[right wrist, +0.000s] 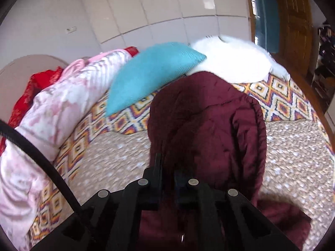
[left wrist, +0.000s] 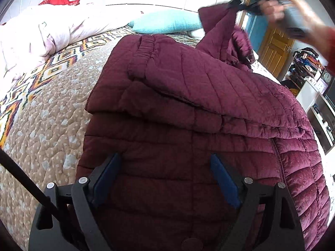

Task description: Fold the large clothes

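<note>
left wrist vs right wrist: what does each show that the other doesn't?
Left wrist only: the body of the maroon jacket spread on the bed with one sleeve folded across it, the open left tongs above it, the right hand lifting a part of the jacket, and shelves at the right.

Right wrist only: the right tongs shut on the jacket, a white pillow, and the white cupboard doors.

Both: jacket, patterned bedspread, blue pillow, pink duvet, wooden door.

Bed with patterned quilt (left wrist: 41, 125), maroon quilted jacket (left wrist: 188, 104), teal pillow (right wrist: 152, 71), pink duvet (right wrist: 52, 108)
</note>
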